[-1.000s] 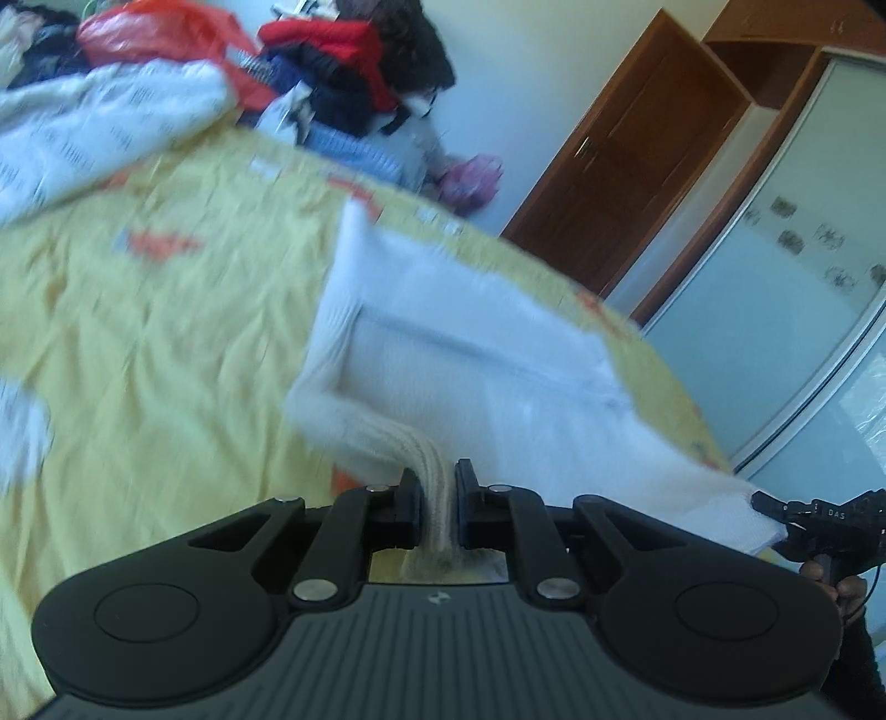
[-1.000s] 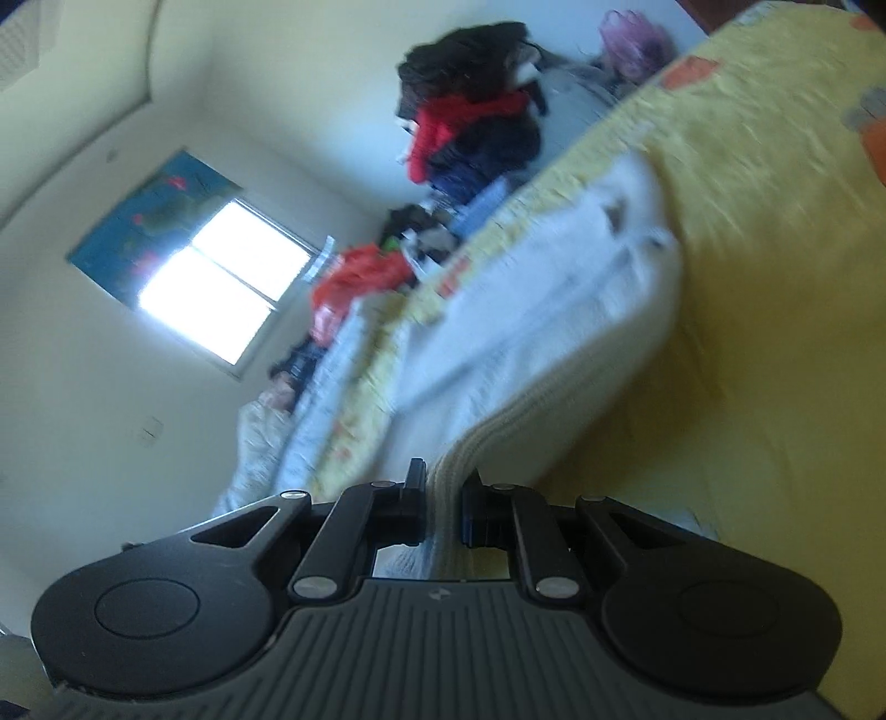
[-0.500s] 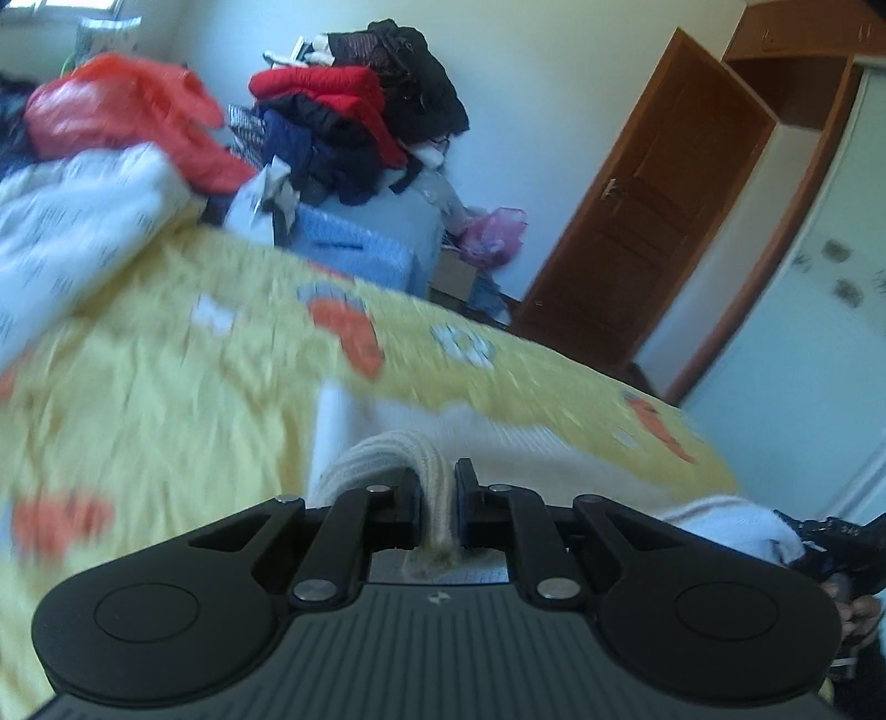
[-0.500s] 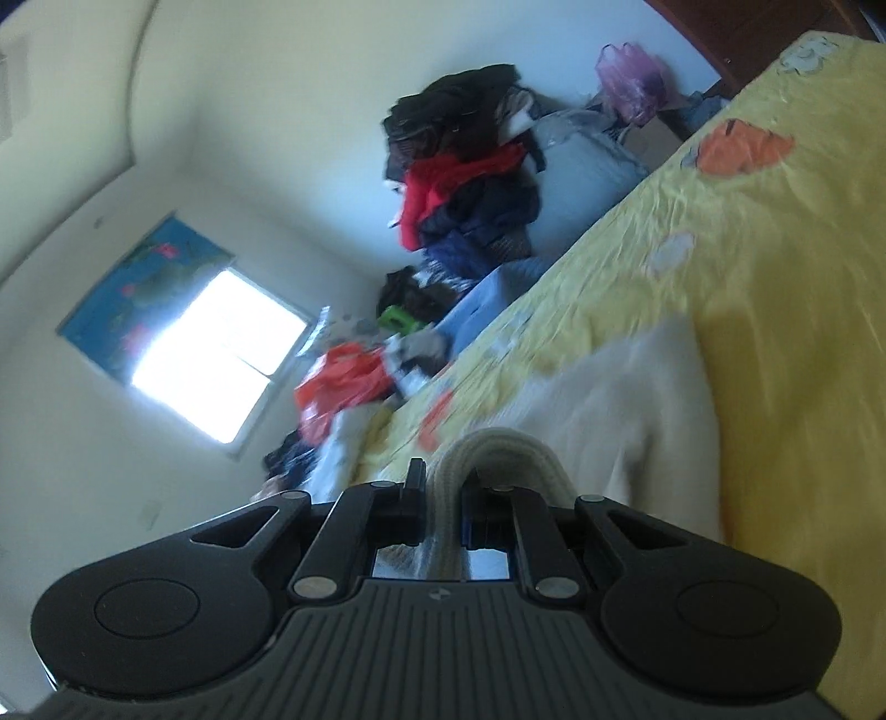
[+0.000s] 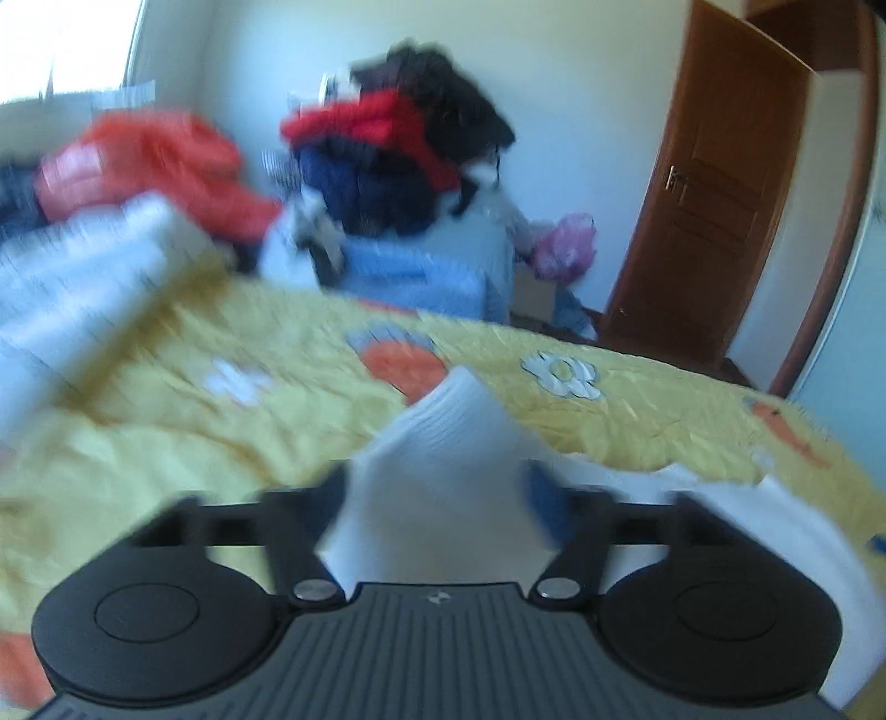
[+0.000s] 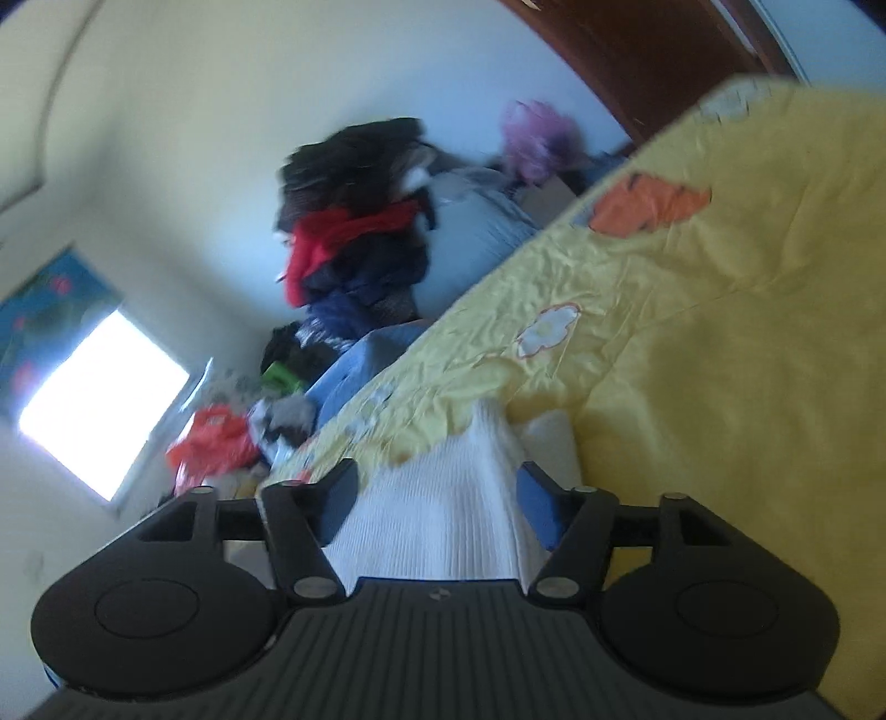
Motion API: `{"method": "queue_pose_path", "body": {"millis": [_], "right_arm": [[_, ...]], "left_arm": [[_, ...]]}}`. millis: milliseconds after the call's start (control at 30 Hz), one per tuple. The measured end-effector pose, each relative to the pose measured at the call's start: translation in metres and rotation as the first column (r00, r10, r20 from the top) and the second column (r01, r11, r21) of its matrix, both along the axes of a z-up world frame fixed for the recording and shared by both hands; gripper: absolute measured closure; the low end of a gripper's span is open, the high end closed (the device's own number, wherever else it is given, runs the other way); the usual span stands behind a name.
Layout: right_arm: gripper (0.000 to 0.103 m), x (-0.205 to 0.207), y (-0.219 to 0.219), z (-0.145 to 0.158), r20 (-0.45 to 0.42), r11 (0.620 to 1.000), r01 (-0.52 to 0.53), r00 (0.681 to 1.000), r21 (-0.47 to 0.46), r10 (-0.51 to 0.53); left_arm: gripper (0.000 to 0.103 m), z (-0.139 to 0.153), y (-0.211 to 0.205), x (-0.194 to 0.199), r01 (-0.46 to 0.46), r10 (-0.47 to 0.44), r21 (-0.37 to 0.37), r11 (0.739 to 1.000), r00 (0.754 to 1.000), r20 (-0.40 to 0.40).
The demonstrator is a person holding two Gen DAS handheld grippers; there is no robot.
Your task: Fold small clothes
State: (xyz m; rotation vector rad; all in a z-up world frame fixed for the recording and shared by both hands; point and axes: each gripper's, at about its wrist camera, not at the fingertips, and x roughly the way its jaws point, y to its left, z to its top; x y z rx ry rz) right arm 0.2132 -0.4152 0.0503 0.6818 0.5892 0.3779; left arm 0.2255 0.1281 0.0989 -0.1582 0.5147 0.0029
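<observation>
Both hand-held grippers, left (image 5: pixel 443 498) and right (image 6: pixel 437 498), just opened wide, white knit garment (image 5: pixel 443 443) lying loose between

My left wrist view looks low and close across the yellow bedspread (image 5: pixel 166 399) toward the clothes pile (image 5: pixel 398 155) at upper centre. My right wrist view is rolled, bedspread (image 6: pixel 720 360) at right; it shares that pile (image 6: pixel 354 221) and the wooden door (image 6: pixel 664 50).
</observation>
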Motion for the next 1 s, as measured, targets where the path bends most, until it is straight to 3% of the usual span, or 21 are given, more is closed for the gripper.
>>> {"method": "queue_pose_path", "body": {"millis": [67,133,300,467,533,633,700,733,767,800,867,1000], "right_arm": [[0.028,-0.025,-0.006,0.004,-0.003,0.997,-0.002,1.0,-0.078,0.002],[0.027,-0.048,-0.014,-0.001,-0.036,0.994,0.004,0.999,-0.113,-0.008],[0.027,-0.08,-0.015,-0.037,-0.179,1.0,-0.017,0.984,-0.026,0.012],[0.02,-0.08,0.01,-0.045,-0.144,1.0,-0.007,0.99,0.021,0.01],[0.012,-0.068,0.018,-0.051,-0.15,0.993,0.05,0.988,0.111,-0.033],[0.012,-0.05,0.033,-0.052,-0.116,0.986,0.135,0.986,0.098,-0.123],[0.015,-0.041,0.039,-0.054,-0.107,0.978,0.191,0.978,0.089,-0.181],[0.028,-0.036,0.042,-0.056,-0.114,0.976,0.204,0.974,0.076,-0.194],[0.048,-0.033,0.043,-0.06,-0.128,0.975,0.209,0.972,0.072,-0.199],[0.063,-0.029,0.041,-0.065,-0.138,0.977,0.192,0.974,0.095,-0.177],[0.065,-0.029,0.037,-0.071,-0.14,0.976,0.174,0.978,0.133,-0.156],[0.068,-0.031,0.034,-0.057,-0.114,0.978,0.152,0.984,0.143,-0.136]], "left_arm": [[0.012,0.005,0.006,-0.032,-0.033,0.027,0.067,0.997,0.995,0.093],[0.012,0.005,0.015,-0.057,-0.069,0.063,0.073,0.995,0.995,0.084],[0.012,-0.034,0.021,-0.095,-0.059,0.039,-0.158,0.986,0.991,-0.132],[0.011,-0.081,0.002,-0.102,-0.081,0.0,-0.374,0.924,0.977,-0.212],[0.006,-0.089,-0.005,-0.098,-0.12,0.059,-0.408,0.905,0.986,-0.159],[0.003,-0.095,-0.007,-0.084,-0.227,0.183,-0.479,0.848,0.973,-0.138],[0.004,-0.096,-0.01,-0.075,-0.28,0.243,-0.49,0.825,0.96,-0.138],[0.008,-0.096,-0.012,-0.071,-0.294,0.258,-0.485,0.824,0.956,-0.141],[0.034,-0.096,-0.014,-0.068,-0.319,0.282,-0.455,0.831,0.948,-0.149],[0.051,-0.096,-0.018,-0.059,-0.349,0.305,-0.4,0.848,0.937,-0.171],[0.064,-0.093,-0.017,-0.052,-0.333,0.284,-0.361,0.871,0.941,-0.184],[0.077,-0.082,-0.008,-0.056,-0.28,0.225,-0.359,0.89,0.956,-0.186]]}}
